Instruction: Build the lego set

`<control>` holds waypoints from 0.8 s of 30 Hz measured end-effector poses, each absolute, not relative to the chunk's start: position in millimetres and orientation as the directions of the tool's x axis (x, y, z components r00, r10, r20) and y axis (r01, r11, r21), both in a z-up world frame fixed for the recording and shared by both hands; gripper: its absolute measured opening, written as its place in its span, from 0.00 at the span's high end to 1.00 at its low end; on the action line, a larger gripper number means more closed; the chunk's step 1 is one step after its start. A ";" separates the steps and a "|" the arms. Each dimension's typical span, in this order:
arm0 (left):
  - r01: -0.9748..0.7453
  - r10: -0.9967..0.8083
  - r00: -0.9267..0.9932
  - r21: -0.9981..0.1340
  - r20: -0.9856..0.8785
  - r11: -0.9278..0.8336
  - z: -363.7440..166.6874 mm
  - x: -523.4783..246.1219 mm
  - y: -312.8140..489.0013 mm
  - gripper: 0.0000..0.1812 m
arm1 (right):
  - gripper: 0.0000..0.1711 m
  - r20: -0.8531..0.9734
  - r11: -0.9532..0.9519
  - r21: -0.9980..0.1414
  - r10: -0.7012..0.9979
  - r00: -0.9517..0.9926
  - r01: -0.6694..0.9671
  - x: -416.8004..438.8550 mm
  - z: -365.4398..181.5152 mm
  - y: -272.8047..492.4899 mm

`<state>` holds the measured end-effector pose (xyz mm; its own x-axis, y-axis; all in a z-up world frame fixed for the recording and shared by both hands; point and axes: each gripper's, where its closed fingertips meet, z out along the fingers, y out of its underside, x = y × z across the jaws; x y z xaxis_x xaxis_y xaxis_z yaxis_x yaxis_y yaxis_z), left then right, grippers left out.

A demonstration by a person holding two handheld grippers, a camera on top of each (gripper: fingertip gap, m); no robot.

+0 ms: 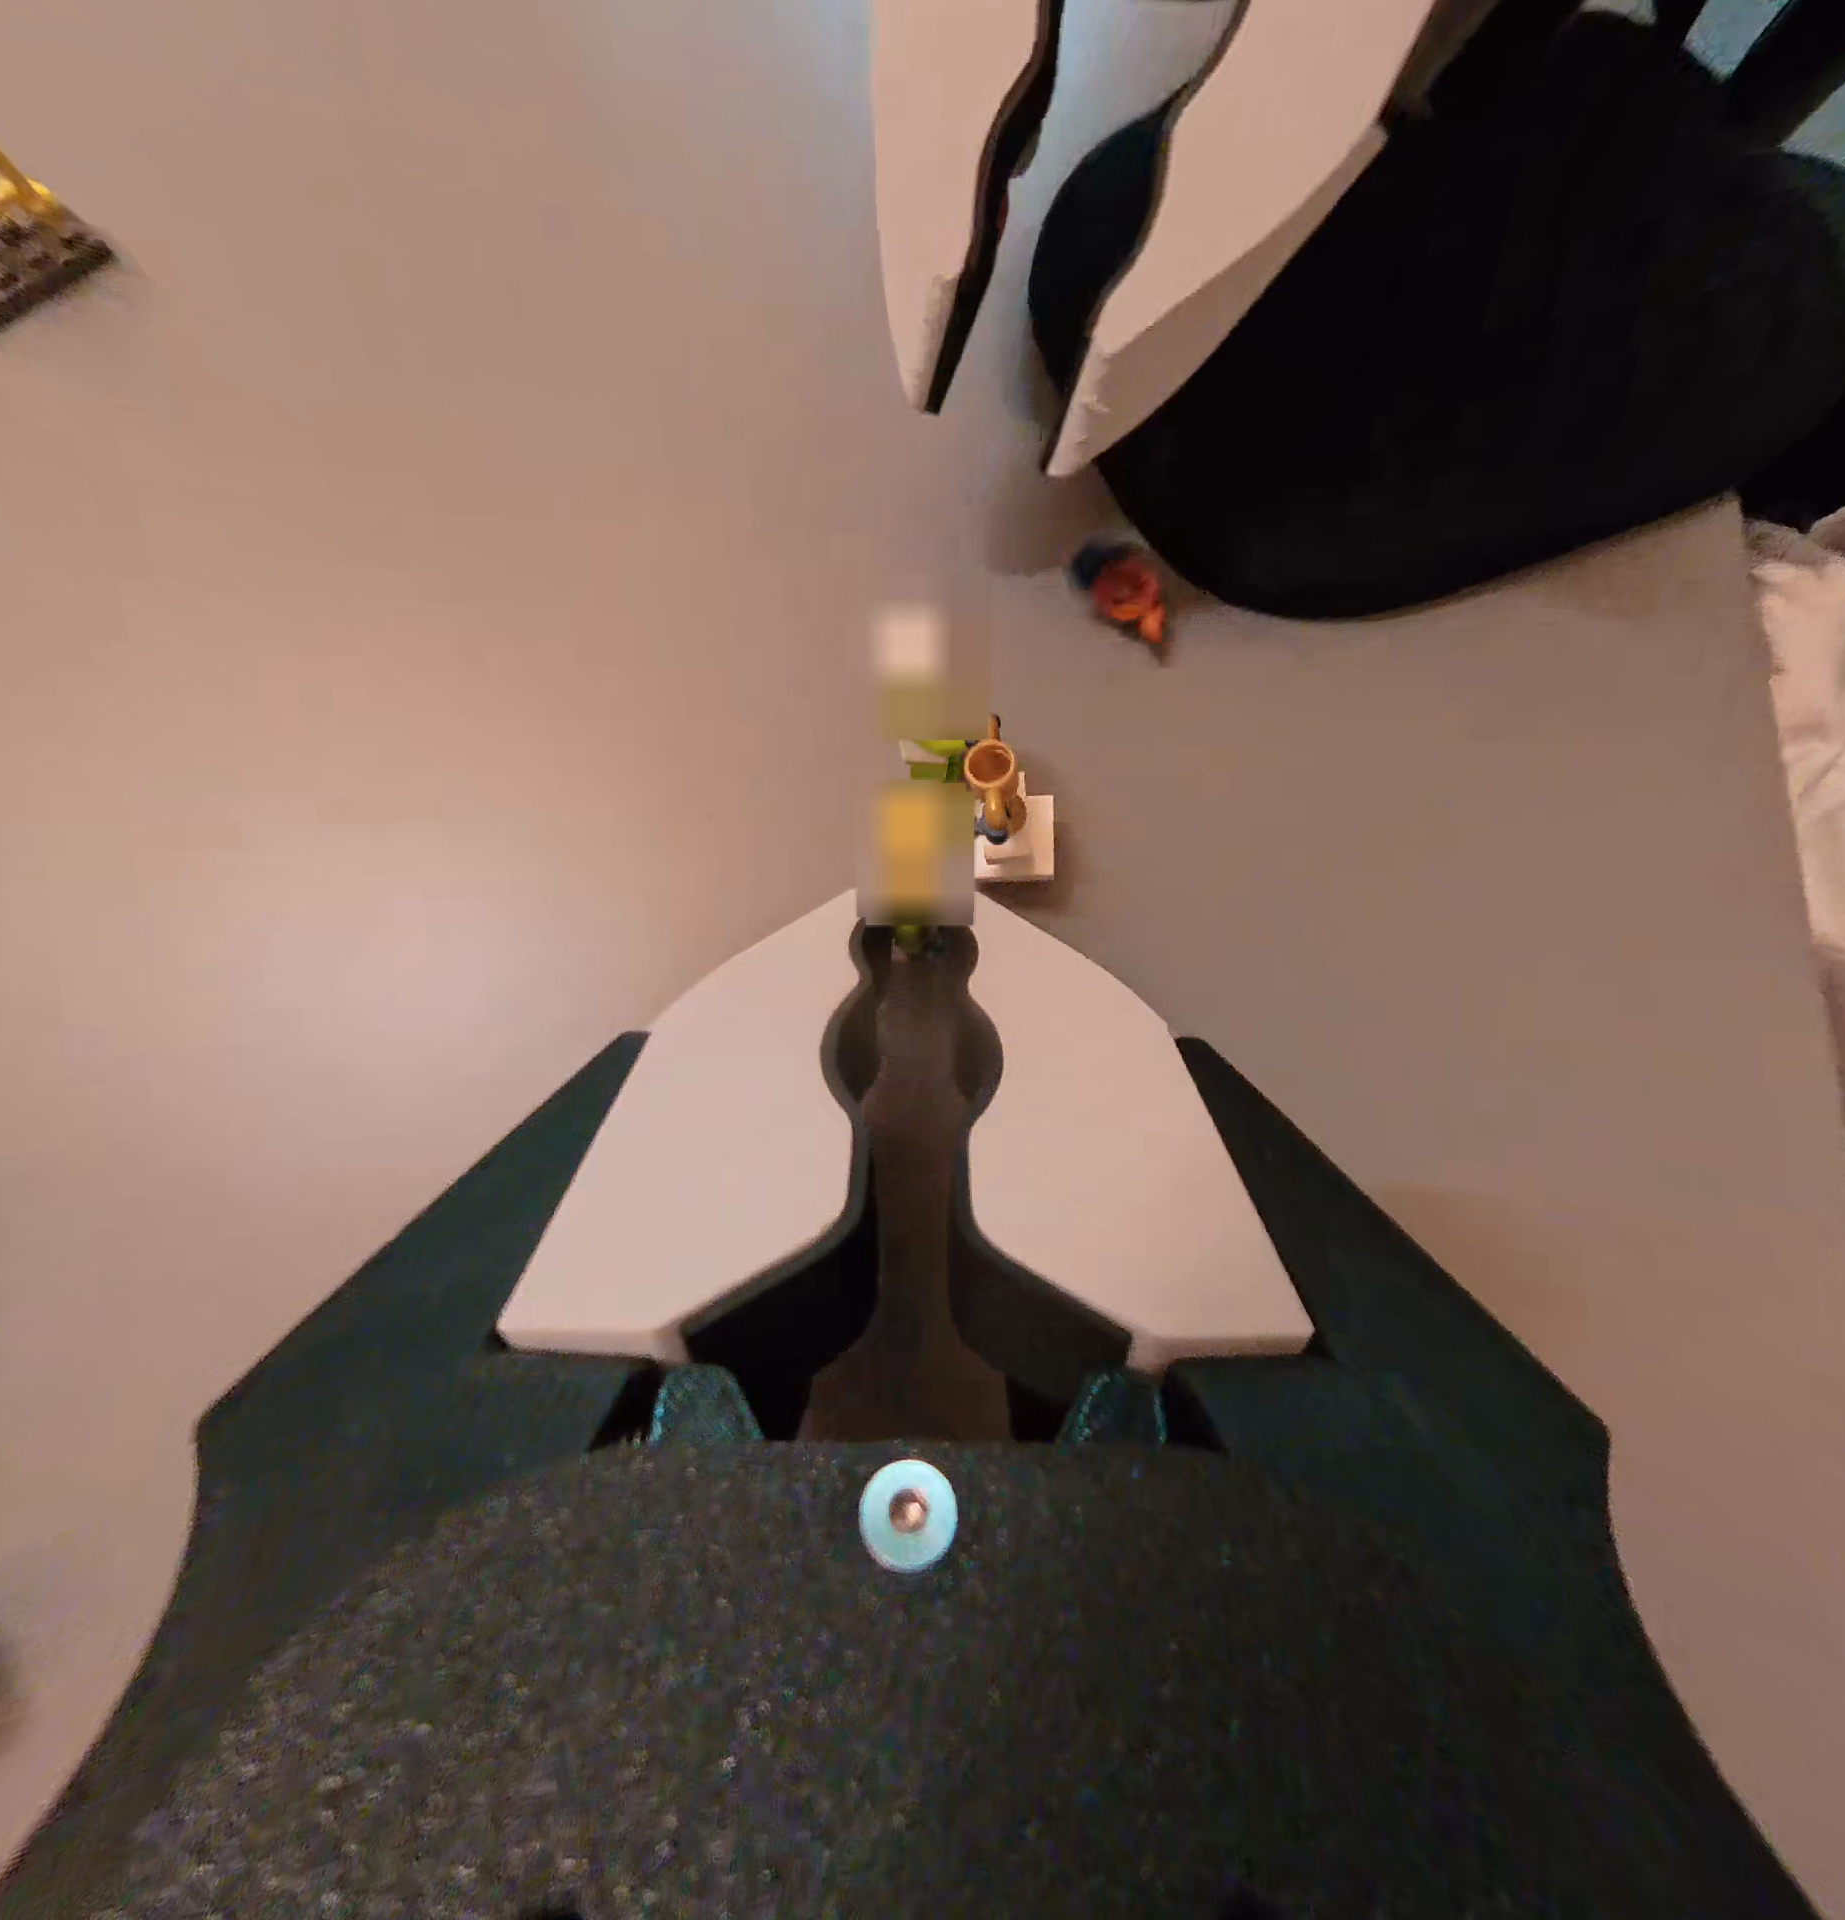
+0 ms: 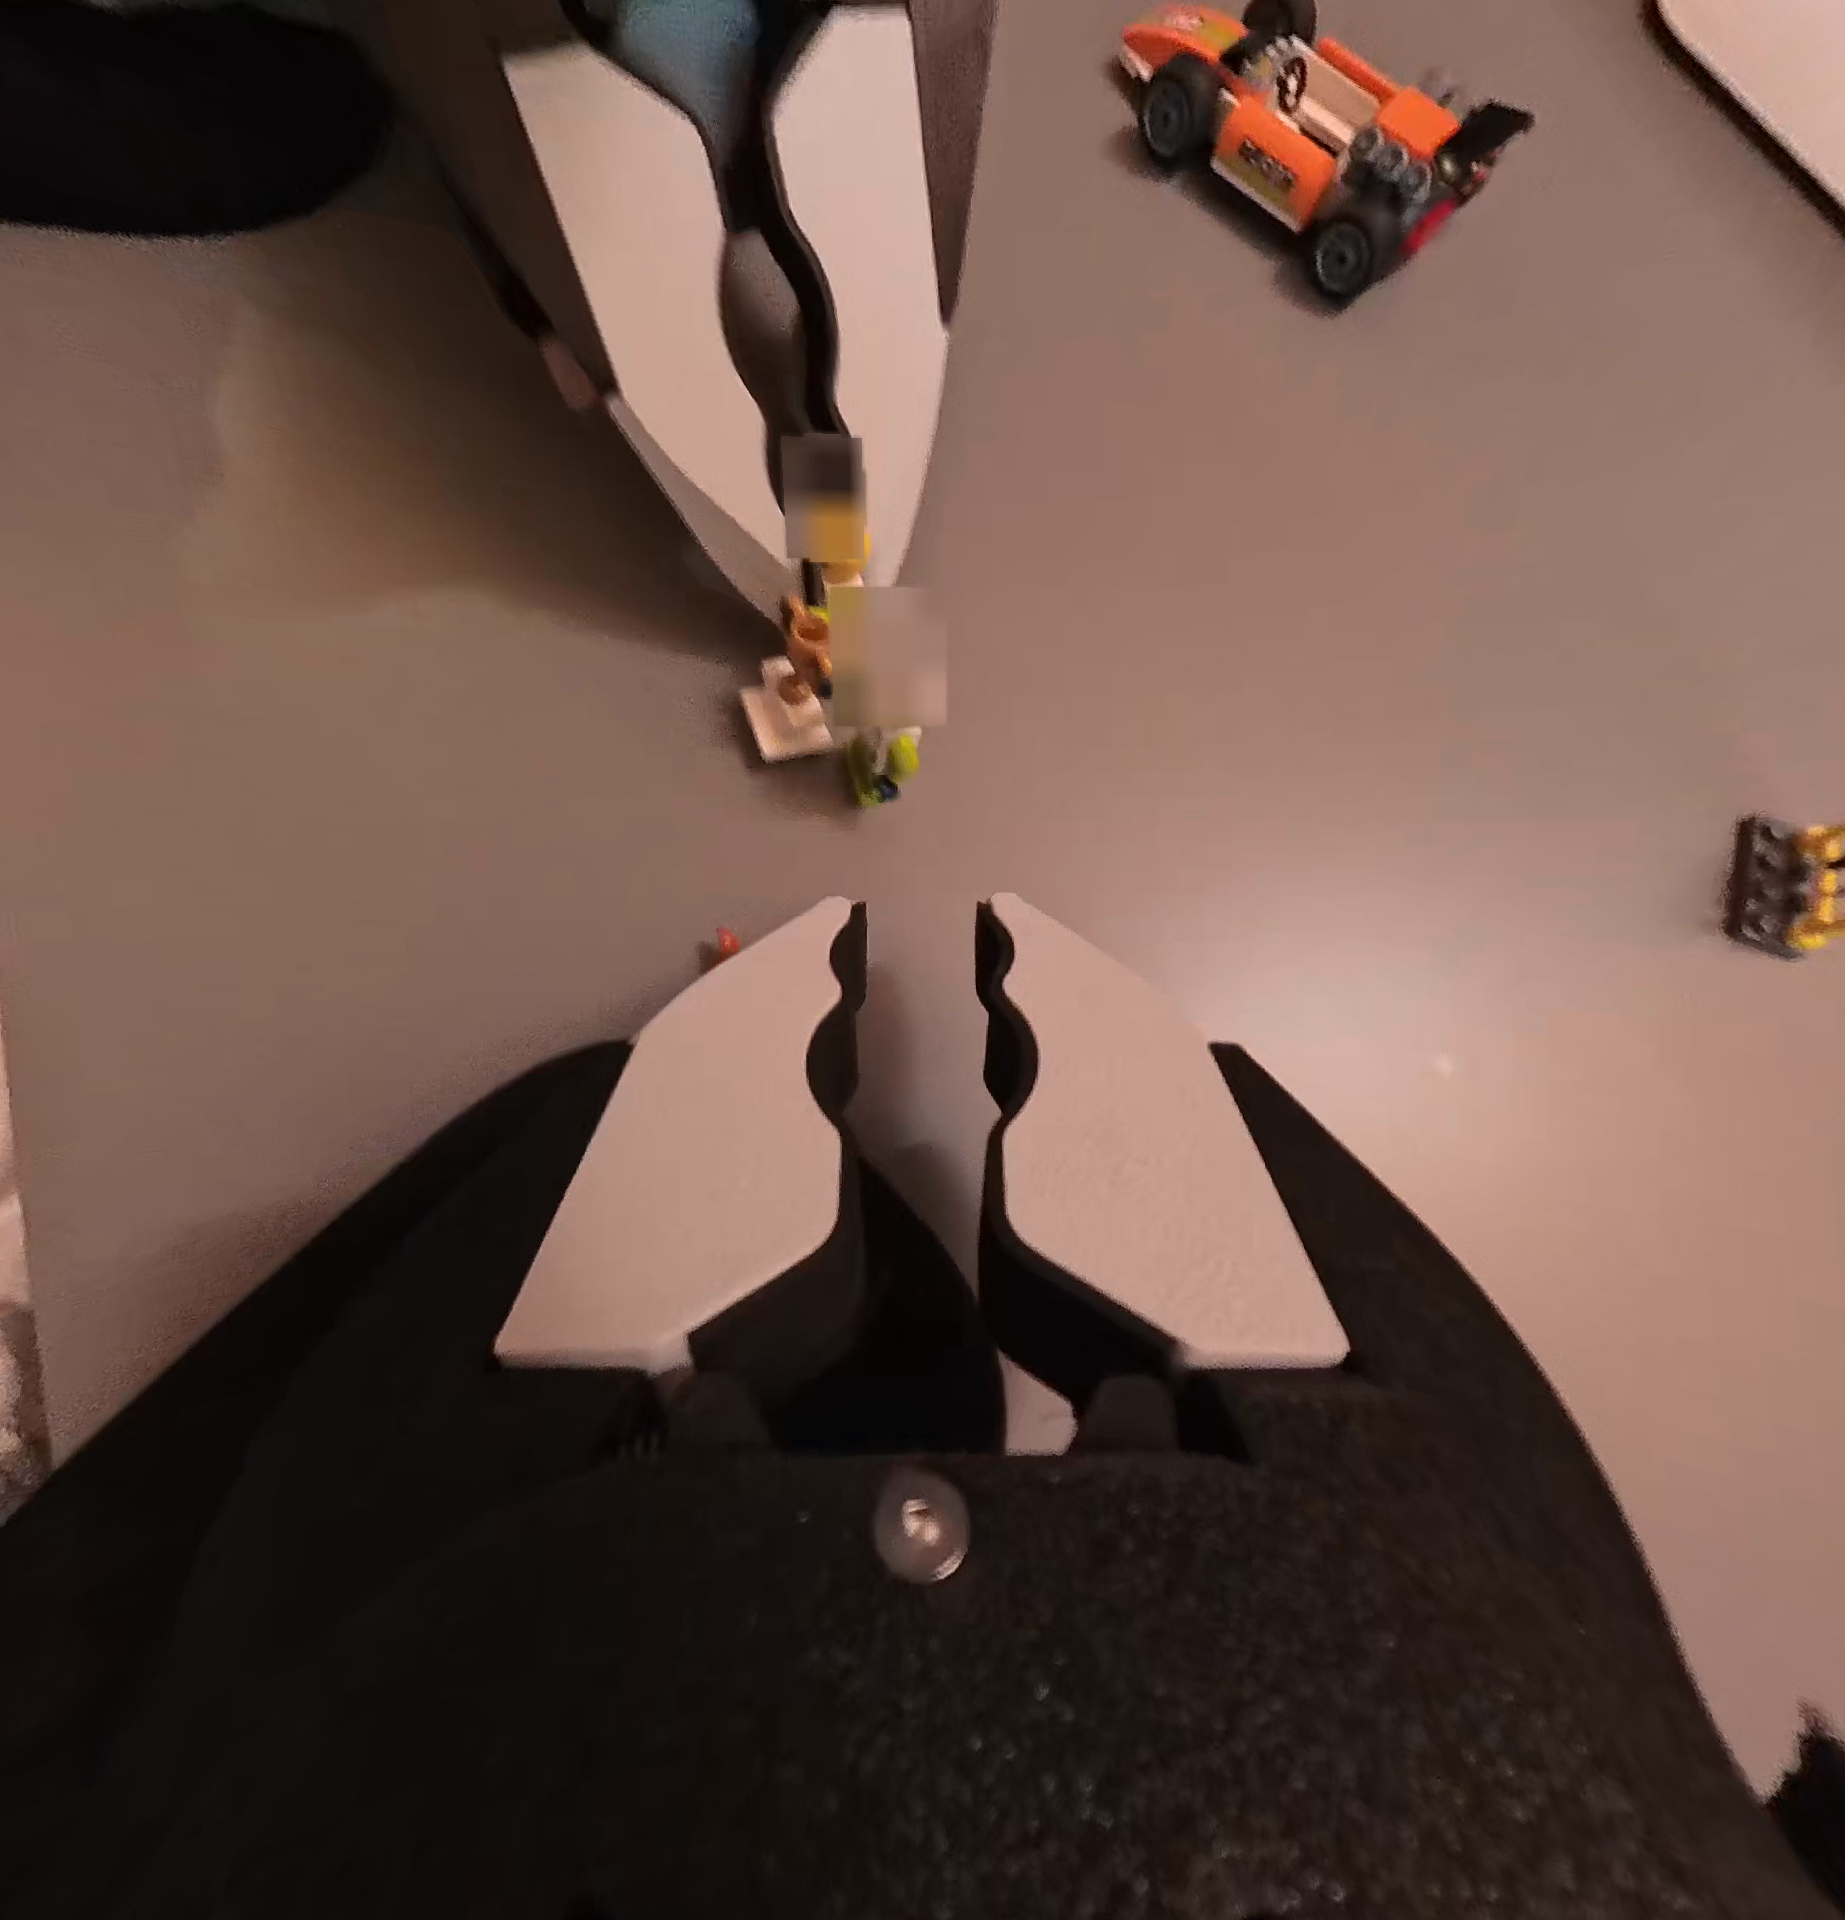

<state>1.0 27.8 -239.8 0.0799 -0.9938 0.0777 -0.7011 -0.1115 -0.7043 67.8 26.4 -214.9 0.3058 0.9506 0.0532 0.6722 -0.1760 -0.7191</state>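
Observation:
My left gripper (image 1: 913,925) is shut on a small minifigure (image 1: 910,940); a lime green part of it shows at the fingertips. In the right wrist view this gripper (image 2: 835,520) comes in from the top with the figure (image 2: 850,561) at its tip. Just beyond it stands a gold trophy (image 1: 991,769) on a small white plate (image 1: 1027,857). A second figure with lime green legs (image 2: 882,774) is beside the plate (image 2: 783,722). My right gripper (image 2: 918,914) is open and empty, hovering short of that figure. It also shows in the left wrist view (image 1: 991,436).
An orange lego car (image 2: 1313,135) sits at the far right on the grey table (image 2: 1313,623). A yellow and grey build (image 2: 1811,883) lies at the right edge. A small red piece (image 2: 726,940) lies by my right gripper's left finger. An orange and blue piece (image 1: 1120,587) lies near a black chair. Tip to tip, the grippers are about 8 cm apart.

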 end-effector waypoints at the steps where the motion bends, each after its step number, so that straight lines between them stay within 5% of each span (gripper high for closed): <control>1: -0.705 -0.995 0.075 -0.703 0.065 -0.099 -242.6 1.4 27.8 0.95 | 0.88 0.051 -0.170 -0.728 0.953 0.300 0.664 63.1 -213.6 25.3; 24: -0.690 -0.999 0.041 -0.723 0.007 -0.034 -226.2 -6.9 29.3 0.88 | 0.88 0.016 -0.089 -0.635 0.992 0.129 0.768 63.3 -214.2 9.1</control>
